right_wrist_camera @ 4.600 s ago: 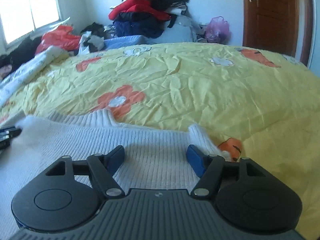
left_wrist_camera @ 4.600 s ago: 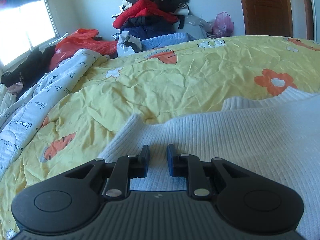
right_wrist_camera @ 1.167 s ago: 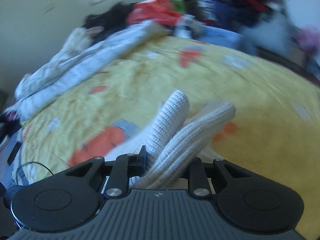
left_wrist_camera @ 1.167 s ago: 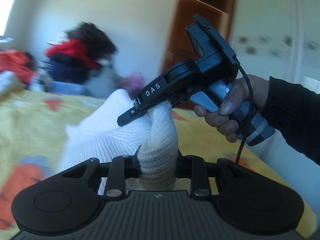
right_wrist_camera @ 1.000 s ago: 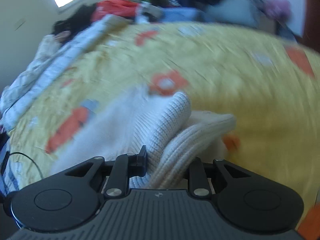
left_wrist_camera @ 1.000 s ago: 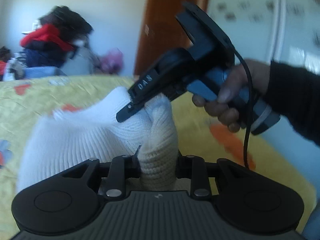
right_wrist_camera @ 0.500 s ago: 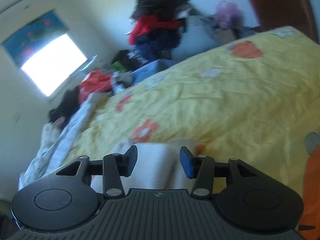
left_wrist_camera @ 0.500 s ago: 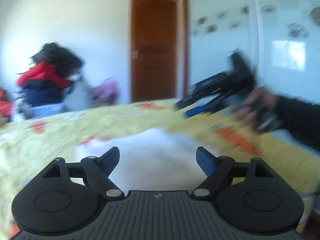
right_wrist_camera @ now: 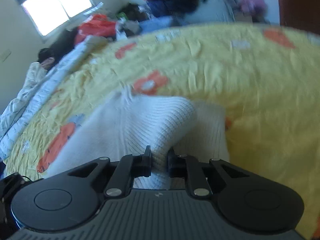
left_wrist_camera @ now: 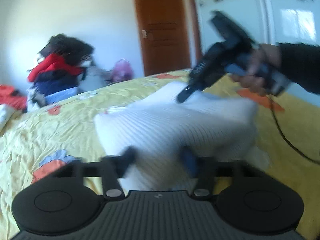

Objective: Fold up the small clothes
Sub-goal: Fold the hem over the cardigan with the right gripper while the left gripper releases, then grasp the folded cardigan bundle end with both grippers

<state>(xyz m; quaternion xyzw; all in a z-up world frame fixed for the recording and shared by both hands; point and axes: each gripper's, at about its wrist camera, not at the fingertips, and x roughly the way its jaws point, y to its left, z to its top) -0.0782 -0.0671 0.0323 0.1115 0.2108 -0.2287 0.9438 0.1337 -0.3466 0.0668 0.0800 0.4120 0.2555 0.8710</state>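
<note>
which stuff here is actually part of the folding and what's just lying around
In the job:
white knit sweater
right gripper, pinching a sweater fold
left gripper, closing round the sweater
yellow flowered bedspread

Lying about:
clothes pile
white printed quilt
pink bag

Sweater [left_wrist_camera: 172, 120] lies on bedspread [left_wrist_camera: 60, 128], folded over itself, near the bed's front edge. Left gripper [left_wrist_camera: 158, 160] at sweater's near end w/ knit between its fingers; left wrist view too blurred to tell if pads press. Right gripper [right_wrist_camera: 159, 158] at sweater's right end, a fold of knit pinched between its pads. In left wrist view right gripper comes in from the right, tip on sweater's far side; hand [left_wrist_camera: 258, 70] behind it. Clothes pile [left_wrist_camera: 60, 68] beyond bed, far left, against wall; door [left_wrist_camera: 164, 26] right of pile. Quilt [right_wrist_camera: 40, 92] along bed's left side, window [right_wrist_camera: 58, 4] behind it
</note>
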